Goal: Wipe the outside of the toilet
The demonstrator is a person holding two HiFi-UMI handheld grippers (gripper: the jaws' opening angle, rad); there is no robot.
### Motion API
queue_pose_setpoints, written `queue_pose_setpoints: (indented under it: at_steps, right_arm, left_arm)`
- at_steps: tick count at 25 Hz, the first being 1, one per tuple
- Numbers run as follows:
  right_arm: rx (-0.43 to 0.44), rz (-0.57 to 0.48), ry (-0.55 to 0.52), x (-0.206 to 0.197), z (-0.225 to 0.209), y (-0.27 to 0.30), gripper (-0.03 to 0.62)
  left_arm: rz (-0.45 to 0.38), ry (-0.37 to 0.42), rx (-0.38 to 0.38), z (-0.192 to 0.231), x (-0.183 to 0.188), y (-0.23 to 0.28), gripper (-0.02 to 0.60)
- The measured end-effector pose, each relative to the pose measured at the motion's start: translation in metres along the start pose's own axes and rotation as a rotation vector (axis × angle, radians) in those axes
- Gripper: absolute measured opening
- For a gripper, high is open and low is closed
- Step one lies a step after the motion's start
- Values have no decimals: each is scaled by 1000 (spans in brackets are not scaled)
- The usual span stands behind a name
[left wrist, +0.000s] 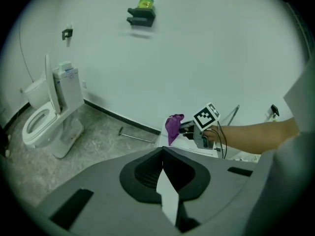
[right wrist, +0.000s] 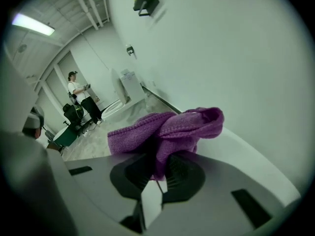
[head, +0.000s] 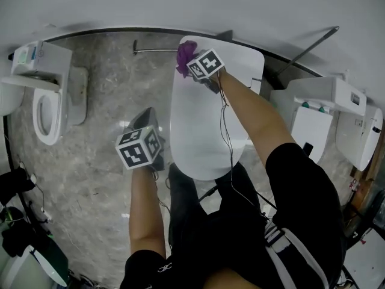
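**Head view.** The toilet (head: 210,125) stands in the centre with its lid down. The right claw (head: 191,65) is at the toilet's far left corner, close to the wall (head: 180,5). It grips a purple cloth (head: 184,54), which lies at that same corner. The left claw (head: 143,122) hangs over the floor (head: 108,89), just left of the toilet and clear of it. A metal bar (head: 153,49) lies on the floor to the left of the toilet's far end. A second toilet (head: 51,101), seat exposed, stands well to the left of the toilet. More white units (head: 325,107) stand to the toilet's right.

**Left gripper view.** The left claw (left wrist: 163,154) has its jaws closed together, with nothing between them. Beyond it, the right claw holds the cloth at the toilet's far corner, and the cloth hangs down over the edge. The bar lies on the floor left of the toilet. The second toilet stands further left, its lid raised.

**Right gripper view.** The right claw (right wrist: 160,168) has its jaws clamped on the cloth, which bunches up above the jaw tips. The white top of the toilet runs under and to the right of the cloth, beside the wall. A person (right wrist: 81,100) stands far beyond the toilet, near the second toilet.
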State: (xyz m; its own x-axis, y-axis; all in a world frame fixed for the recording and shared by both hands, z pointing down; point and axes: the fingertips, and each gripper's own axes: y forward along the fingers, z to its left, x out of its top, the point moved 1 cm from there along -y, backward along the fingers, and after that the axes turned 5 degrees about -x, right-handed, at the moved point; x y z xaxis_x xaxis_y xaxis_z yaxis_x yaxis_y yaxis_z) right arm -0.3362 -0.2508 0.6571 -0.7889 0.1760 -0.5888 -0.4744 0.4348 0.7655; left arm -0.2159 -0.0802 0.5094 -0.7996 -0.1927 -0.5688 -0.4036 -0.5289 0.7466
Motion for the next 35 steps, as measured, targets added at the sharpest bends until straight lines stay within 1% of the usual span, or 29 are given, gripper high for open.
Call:
queue_pose_setpoints:
  at_steps: [5, 10, 13, 16, 22, 28, 32, 35]
  right_arm:
    - [-45, 53, 53, -8, -32, 36, 43]
    - [-60, 93, 118, -5, -43, 59, 43]
    - [-61, 123, 156, -4, -46, 60, 43]
    - [-73, 139, 194, -8, -49, 57, 43]
    - [-118, 126, 282, -20, -65, 42, 43]
    - [-147, 100, 349, -40, -87, 20, 43]
    - [-161, 86, 419, -56, -102, 1, 43]
    - [-172, 88, 444, -71, -112, -13, 43]
  left_arm:
    - [10, -9, 18, 10, -6, 11, 9]
    - [23, -17, 45, 26, -13, 16, 9]
    - [13, -42, 49, 27, -16, 21, 9]
    - [25, -45, 33, 16, -21, 27, 9]
    - [28, -28, 10, -1, -21, 30, 9]
    - [25, -22, 8, -17, -23, 33, 9]
    - [51, 10, -4, -34, -33, 38, 9]
    - [57, 12, -8, -46, -36, 40, 9]
